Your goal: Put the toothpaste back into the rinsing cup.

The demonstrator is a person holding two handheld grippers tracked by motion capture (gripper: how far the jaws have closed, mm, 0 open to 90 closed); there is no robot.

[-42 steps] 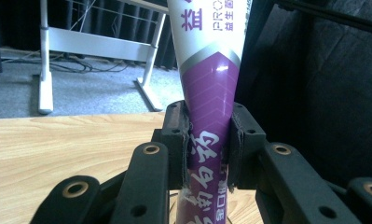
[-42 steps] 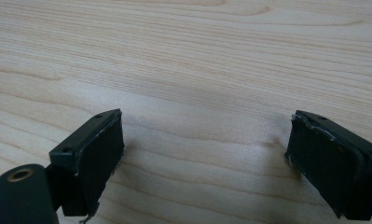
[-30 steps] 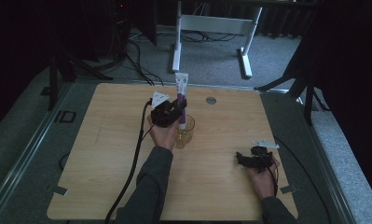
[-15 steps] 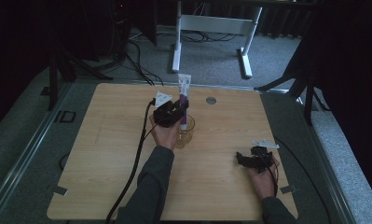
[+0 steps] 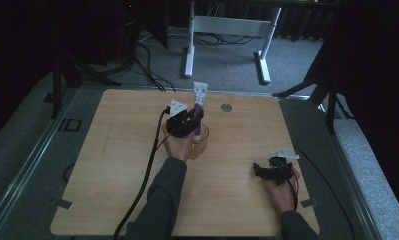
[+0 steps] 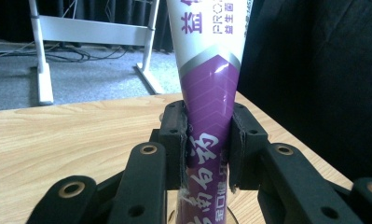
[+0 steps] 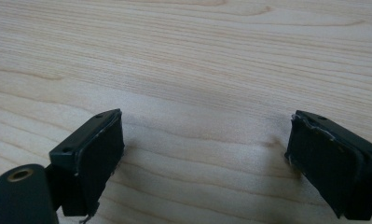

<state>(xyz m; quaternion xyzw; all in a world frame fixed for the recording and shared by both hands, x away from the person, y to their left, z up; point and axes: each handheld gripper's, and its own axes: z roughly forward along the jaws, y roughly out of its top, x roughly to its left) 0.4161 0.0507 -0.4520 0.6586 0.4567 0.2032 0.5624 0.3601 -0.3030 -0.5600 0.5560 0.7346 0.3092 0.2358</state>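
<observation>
On the left, the left hand-held gripper (image 5: 196,120) grasps a purple-and-white toothpaste tube (image 5: 199,107) around its lower purple part, and the tube stands nearly upright with its bottom end inside a clear glass cup (image 5: 199,144) set near the middle of the worktop (image 5: 112,165). Compared with a second ago, the tube has straightened a little and the hand has shifted only slightly; the bigger change is in the grip, since the jaws have just been easing apart by a small amount with the tube between them. In the left gripper view the black pads (image 6: 176,140) lie against both sides of the tube (image 6: 209,116), so it reads as held, though more loosely than before. That suggests the placing is close to done: the tube looks seated in the cup, and letting go would be the step in hand. The risk, as I judge it, is that the tall tube leans against the cup's rim or tips out once freed. Farther right, the right hand-held gripper (image 5: 274,169) rests low on the worktop near the front edge, in the same spot as before, its jaws spread wide with nothing but bare wood (image 7: 183,70) between them.
</observation>
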